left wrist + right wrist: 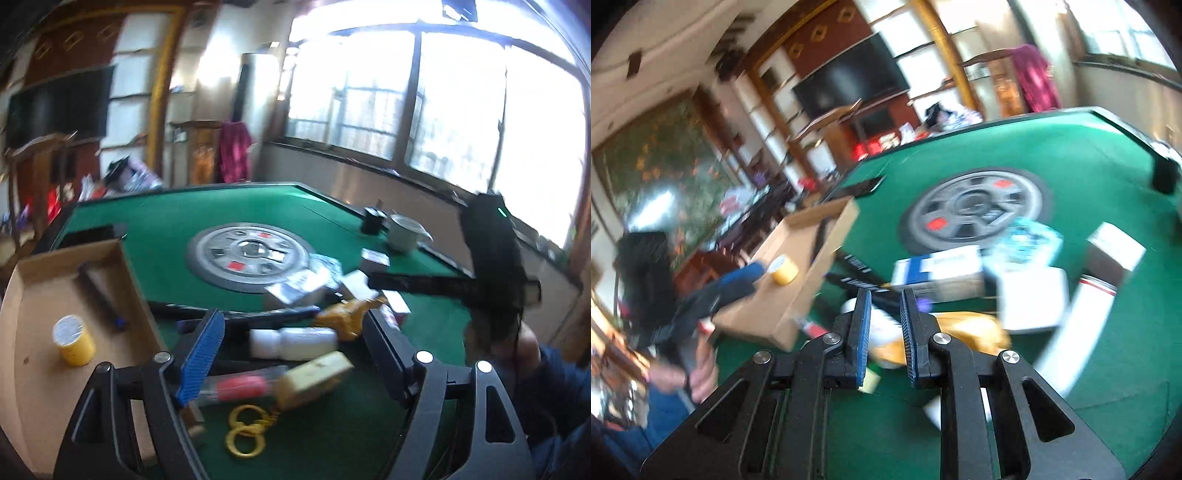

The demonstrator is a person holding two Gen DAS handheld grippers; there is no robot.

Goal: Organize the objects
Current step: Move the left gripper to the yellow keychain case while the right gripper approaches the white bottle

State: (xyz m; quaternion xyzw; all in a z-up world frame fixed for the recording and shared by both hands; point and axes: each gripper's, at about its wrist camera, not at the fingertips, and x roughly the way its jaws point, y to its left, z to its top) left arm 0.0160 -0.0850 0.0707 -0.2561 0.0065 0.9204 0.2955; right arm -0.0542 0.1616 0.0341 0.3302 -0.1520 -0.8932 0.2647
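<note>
My left gripper (291, 325) is open above a pile on the green table (166, 229): a white bottle (295, 341), a clear tube with a red core (236, 386), a tan block (314, 376) on gold rings (245, 430), a yellow toy (347, 315). A cardboard tray (33, 354) at left holds a yellow can (74, 339) and a dark stick (99, 291). My right gripper (884, 295) is narrowly open and empty above the white bottle (882, 328) and yellow toy (971, 328). The tray (783, 314) and can (783, 271) show at left.
A grey round hub (247, 254) sits in the table's middle. White and blue boxes (938, 273), packets (1027, 240) and a white cylinder (1075, 332) lie around it. A cup (404, 232) and black box (373, 219) stand at the far right. The right gripper's body (491, 254) hangs at right.
</note>
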